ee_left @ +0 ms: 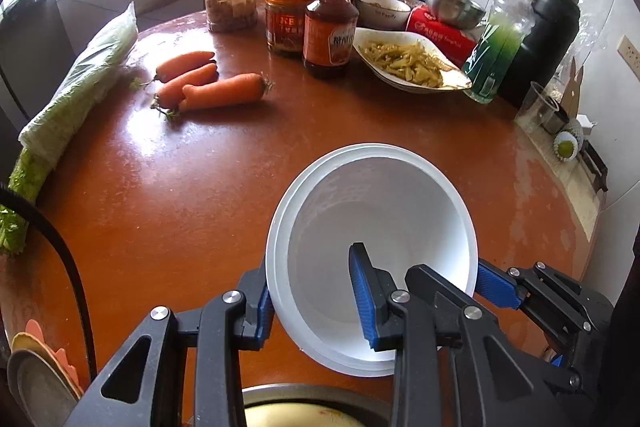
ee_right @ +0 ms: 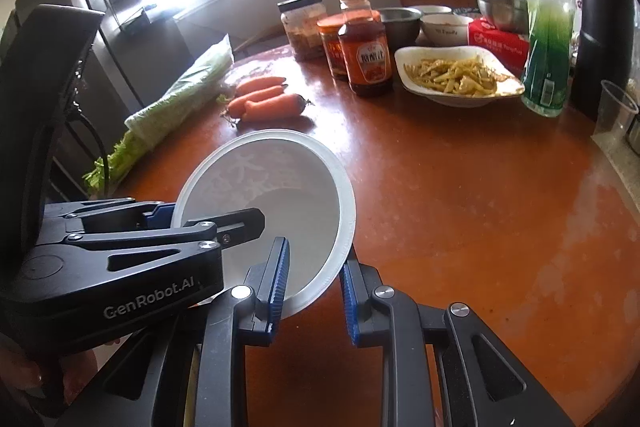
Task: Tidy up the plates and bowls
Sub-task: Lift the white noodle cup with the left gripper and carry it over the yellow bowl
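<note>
Both grippers are clamped on the same white bowl (ee_left: 372, 247), tilted up off the brown table (ee_left: 160, 207), mouth facing away from the person. It looks like two nested bowls: a second rim shows just outside the first on the far edge.

Left gripper (ee_left: 316, 301): jaws pinched on the bowl's left wall, one blue pad inside, one outside. Right gripper (ee_right: 314, 291): same pinch on the bowl's right rim, inner pad inside, outer pad against the outside wall. Both point steeply down at the bowl from the near table edge.

Risks, as I judge them:
- Thin plastic wall, two opposing pinches. If the hands pull apart or twist differently, the rim buckles or pops out of one jaw.
- If the aim is to separate the nested pair, both jaws may be gripping both layers, so nothing separates.
- Bowl is tilted and only held at the rim; one jaw slipping swings it down onto the table.
- A plate with yellowish residue (ee_left: 312, 415) sits just below the bowl at the near edge; a dropped bowl lands in it.

The carrots (ee_left: 208, 83) and the sauce bottle (ee_left: 331, 23) sit well beyond the bowl, out of the way.
</note>
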The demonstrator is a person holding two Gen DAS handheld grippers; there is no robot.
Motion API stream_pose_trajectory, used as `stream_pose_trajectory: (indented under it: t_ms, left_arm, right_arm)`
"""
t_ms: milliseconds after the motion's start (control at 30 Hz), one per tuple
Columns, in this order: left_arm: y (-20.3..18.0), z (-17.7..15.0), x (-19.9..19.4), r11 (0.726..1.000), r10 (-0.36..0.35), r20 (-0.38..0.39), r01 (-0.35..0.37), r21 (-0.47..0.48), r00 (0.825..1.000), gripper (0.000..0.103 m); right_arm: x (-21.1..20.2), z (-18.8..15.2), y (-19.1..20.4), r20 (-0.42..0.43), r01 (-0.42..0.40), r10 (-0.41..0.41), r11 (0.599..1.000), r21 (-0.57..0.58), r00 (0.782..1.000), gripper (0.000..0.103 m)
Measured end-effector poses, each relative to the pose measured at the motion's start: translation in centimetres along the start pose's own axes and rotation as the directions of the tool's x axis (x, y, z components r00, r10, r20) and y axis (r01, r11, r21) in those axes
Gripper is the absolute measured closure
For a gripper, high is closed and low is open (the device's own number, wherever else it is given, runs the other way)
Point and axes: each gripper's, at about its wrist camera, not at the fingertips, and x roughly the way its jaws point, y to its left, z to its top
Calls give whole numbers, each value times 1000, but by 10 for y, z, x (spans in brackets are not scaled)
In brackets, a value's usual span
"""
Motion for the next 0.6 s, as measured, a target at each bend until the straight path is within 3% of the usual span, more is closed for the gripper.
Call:
stream_pose_trajectory:
  t_ms: [600]
  left_arm:
    - [14,-20,-73,999,-30,143,35,-36,989,68]
  right_arm:
    - [-54,1,40,97,-38,45,996,-75,994,78]
